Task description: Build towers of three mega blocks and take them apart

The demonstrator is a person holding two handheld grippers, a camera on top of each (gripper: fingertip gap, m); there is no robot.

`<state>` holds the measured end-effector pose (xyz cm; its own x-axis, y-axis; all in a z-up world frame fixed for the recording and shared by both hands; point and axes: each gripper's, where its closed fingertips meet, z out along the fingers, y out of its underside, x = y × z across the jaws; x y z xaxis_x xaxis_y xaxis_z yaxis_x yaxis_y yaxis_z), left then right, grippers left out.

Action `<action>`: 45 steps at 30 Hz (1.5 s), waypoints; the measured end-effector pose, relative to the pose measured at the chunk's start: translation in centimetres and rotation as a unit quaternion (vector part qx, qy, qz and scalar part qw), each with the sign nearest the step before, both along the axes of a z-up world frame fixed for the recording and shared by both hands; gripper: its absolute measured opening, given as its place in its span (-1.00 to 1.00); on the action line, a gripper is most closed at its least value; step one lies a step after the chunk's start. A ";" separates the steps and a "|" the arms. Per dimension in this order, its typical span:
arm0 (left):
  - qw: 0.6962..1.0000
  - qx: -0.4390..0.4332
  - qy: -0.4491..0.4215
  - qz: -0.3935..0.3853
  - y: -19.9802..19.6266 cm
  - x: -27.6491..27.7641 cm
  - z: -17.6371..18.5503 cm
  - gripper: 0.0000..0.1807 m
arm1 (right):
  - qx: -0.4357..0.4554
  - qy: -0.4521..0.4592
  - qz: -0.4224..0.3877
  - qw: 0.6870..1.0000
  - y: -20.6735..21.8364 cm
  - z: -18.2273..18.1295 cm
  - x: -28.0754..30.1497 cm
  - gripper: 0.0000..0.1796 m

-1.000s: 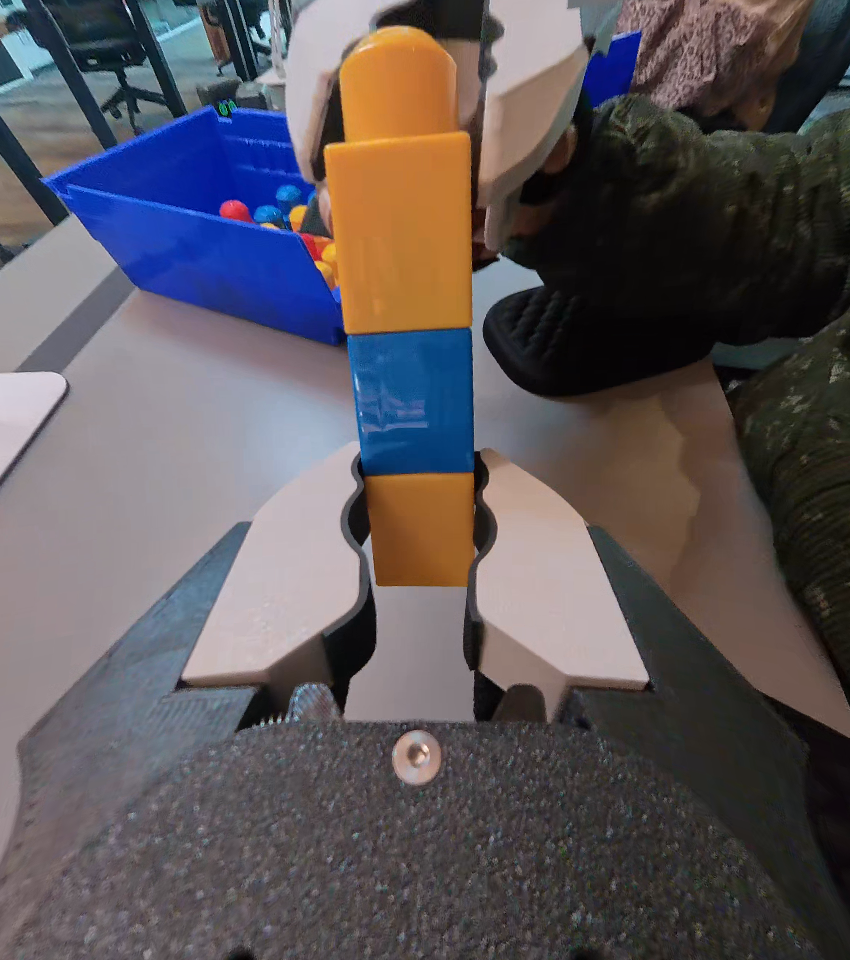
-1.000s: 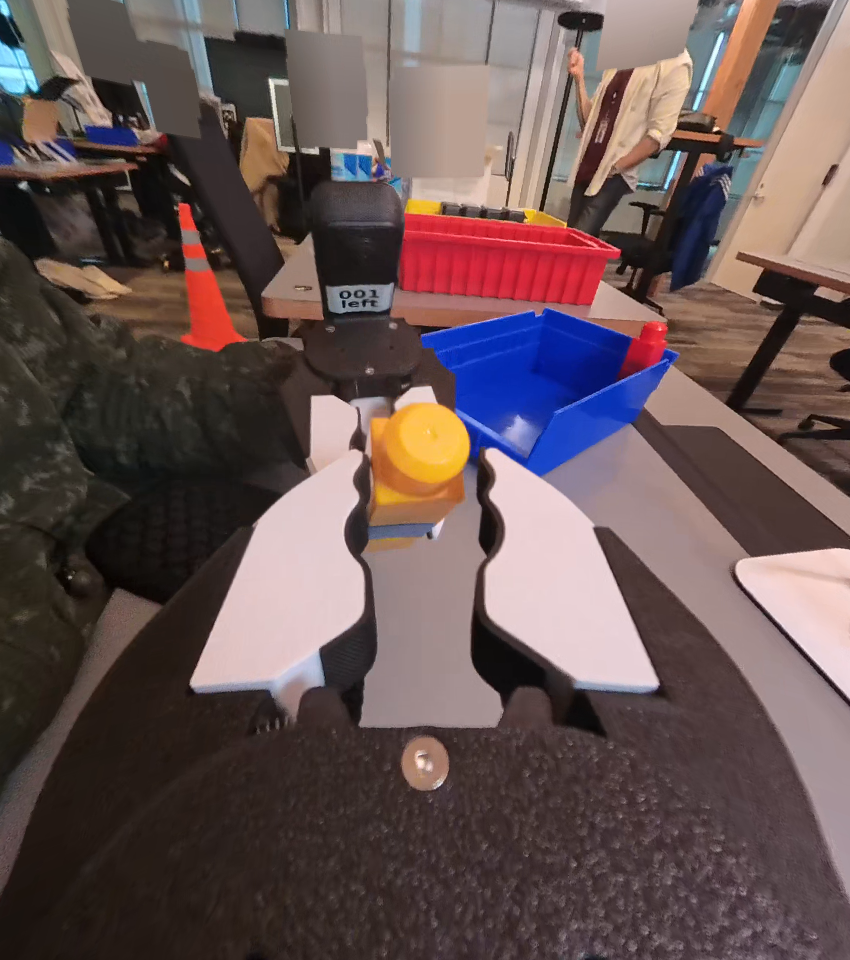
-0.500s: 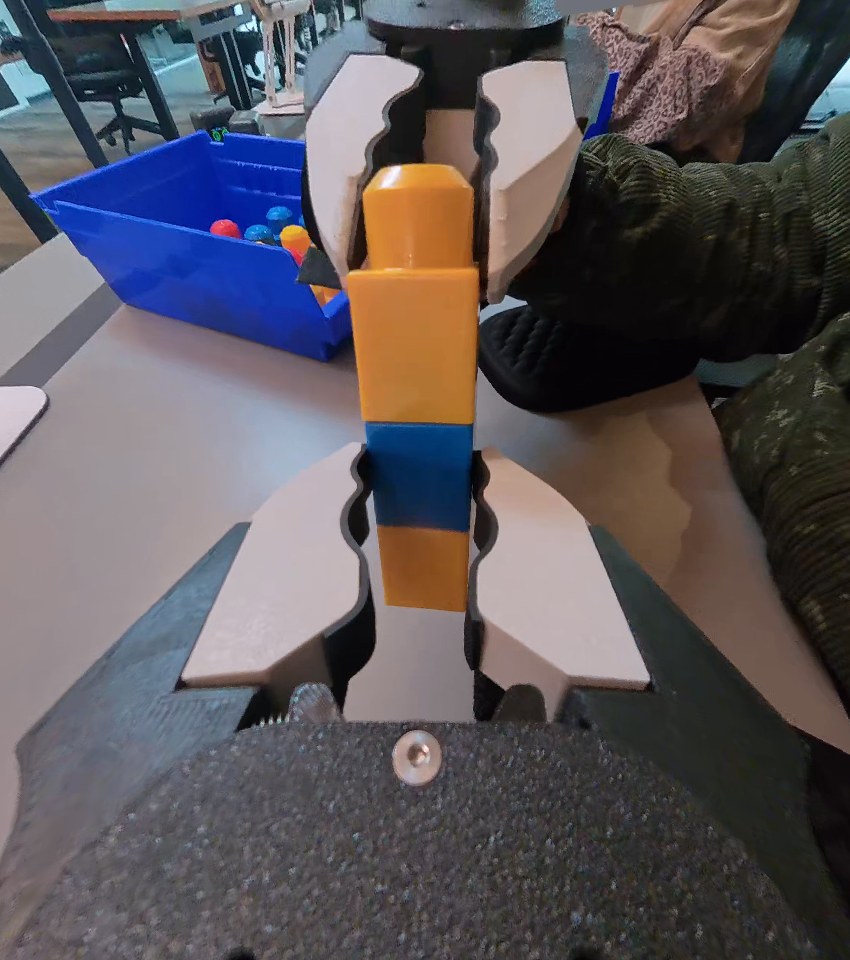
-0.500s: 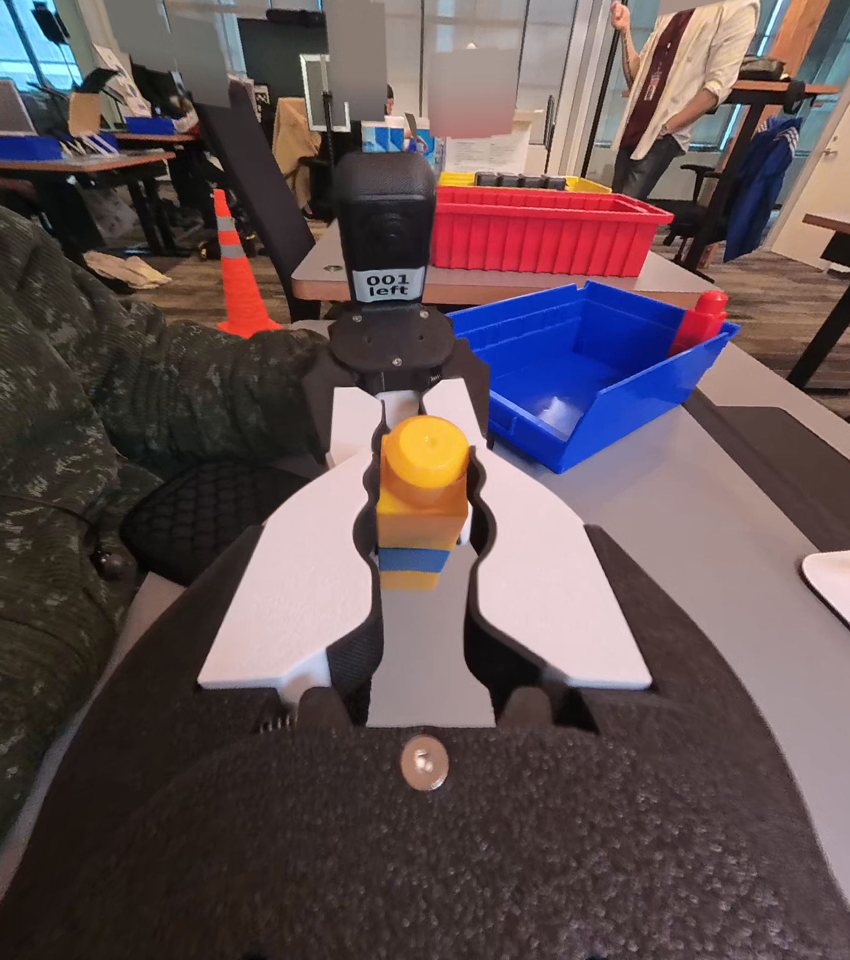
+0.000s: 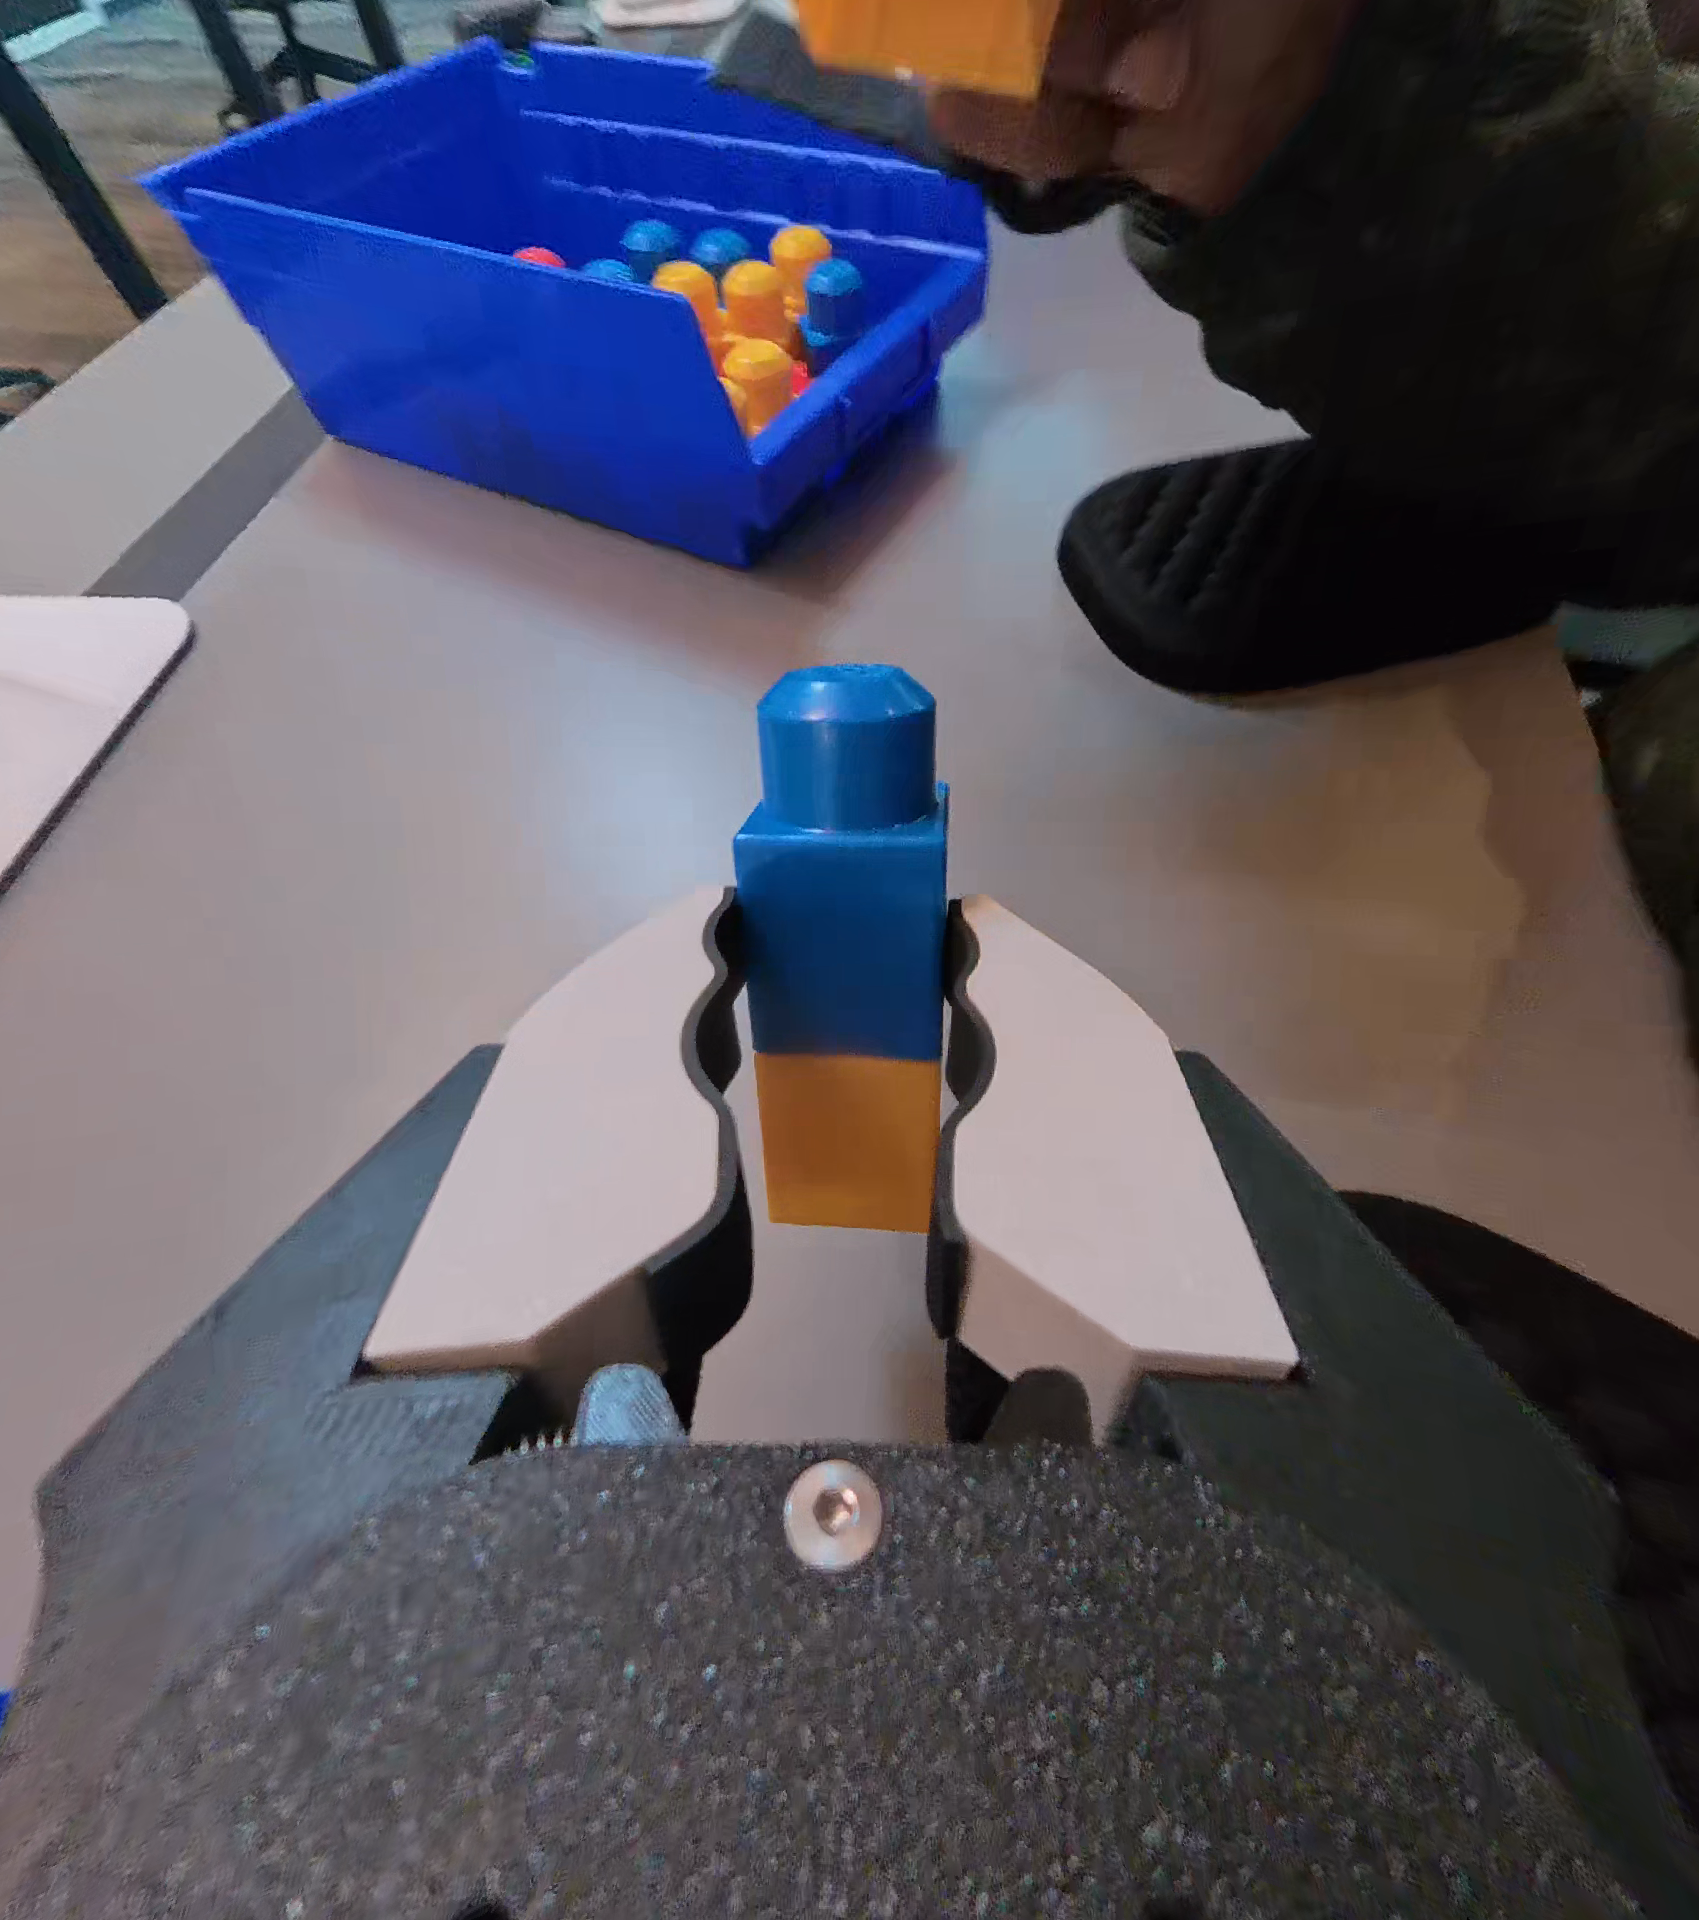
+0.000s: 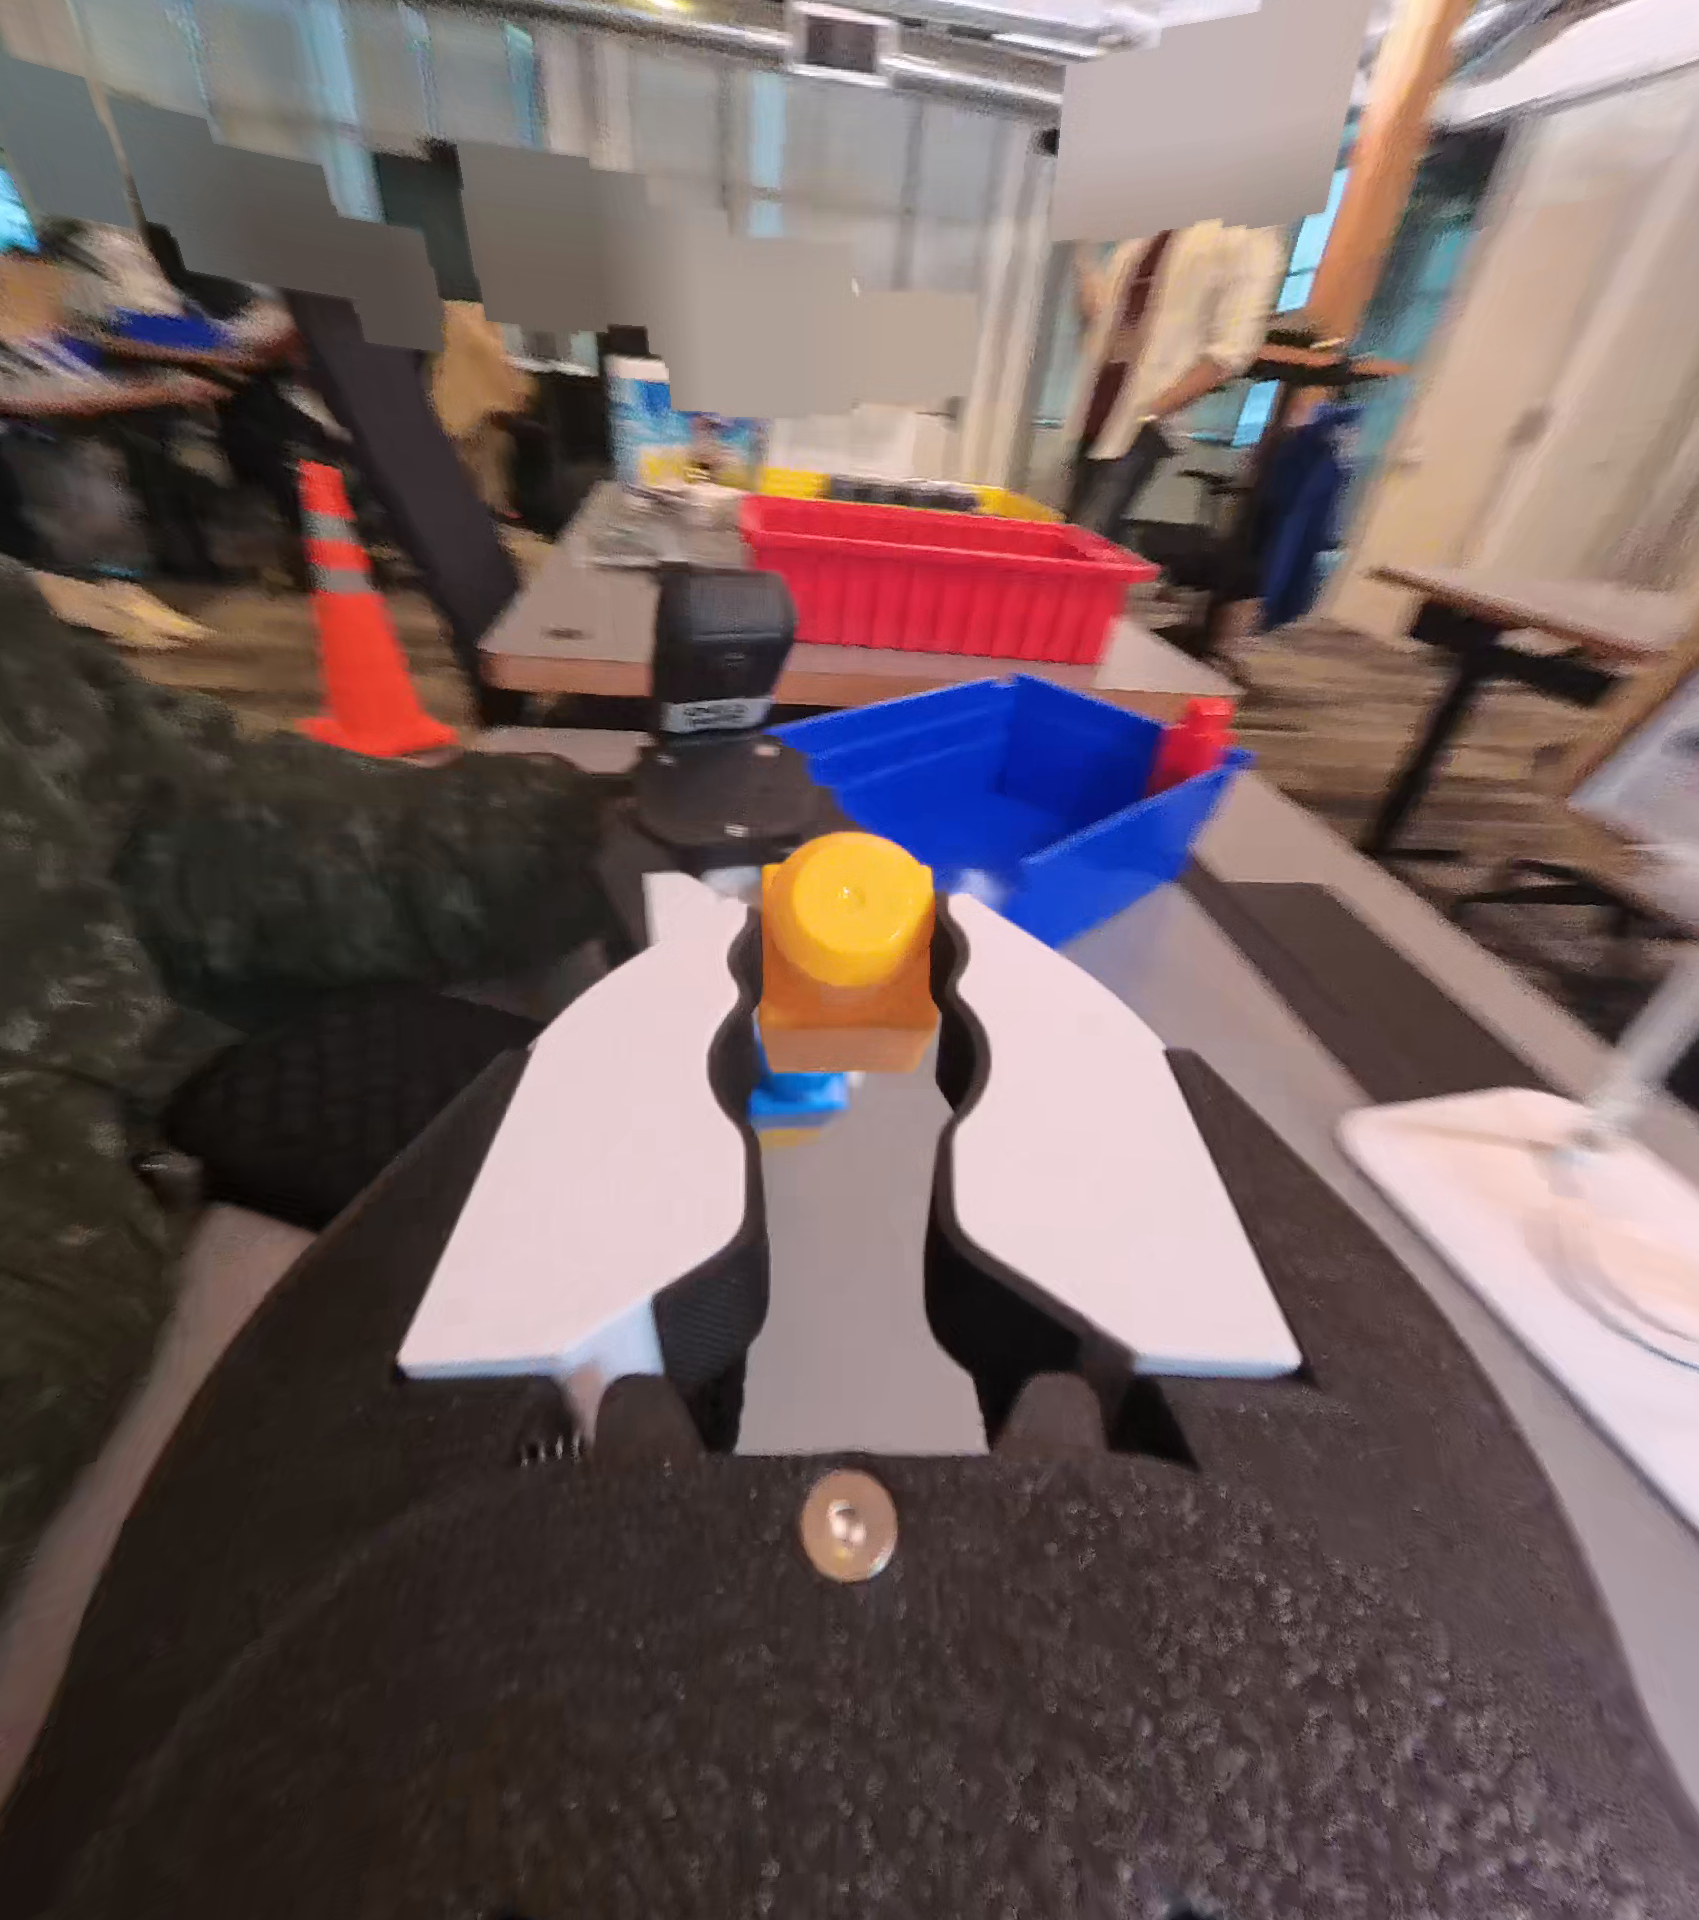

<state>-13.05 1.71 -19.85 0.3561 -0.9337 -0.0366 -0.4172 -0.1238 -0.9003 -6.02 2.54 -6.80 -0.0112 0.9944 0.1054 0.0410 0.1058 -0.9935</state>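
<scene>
Holding firm, the left hand-held gripper (image 5: 845, 1049) is clamped on the blue block (image 5: 840, 935) and the yellow block (image 5: 847, 1143) under it, right between its fingers above the surface (image 5: 409, 831). The right hand-held gripper (image 6: 845, 997) is pinched on the top yellow block (image 6: 845, 956). Half a second ago all three were joined; now the top one rides free, up beyond the left's fingertips. Best move: carry it clear toward the blue bin (image 5: 512, 353) farther ahead, grip steady.
</scene>
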 end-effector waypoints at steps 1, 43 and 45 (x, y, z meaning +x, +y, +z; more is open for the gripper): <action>1.000 0.001 -0.009 0.010 0.4 -0.2 0.2 -0.60 | 0.007 0.007 -0.027 1.000 0.8 0.5 0.8 -0.65; 0.998 0.023 -0.051 0.021 0.5 1.1 0.7 -0.60 | -0.262 -0.341 -0.428 0.795 31.6 -16.1 19.3 -0.48; 0.998 0.021 -0.052 0.019 0.5 1.3 0.6 -0.60 | -0.198 -0.301 -0.440 0.822 31.3 -12.4 18.7 -0.45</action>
<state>-11.72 2.19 -19.24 0.3949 -0.9180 -0.0377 -0.3180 -0.0981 -0.9430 12.69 33.89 -19.21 0.7998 0.6002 0.0100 0.4258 -0.5555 -0.7143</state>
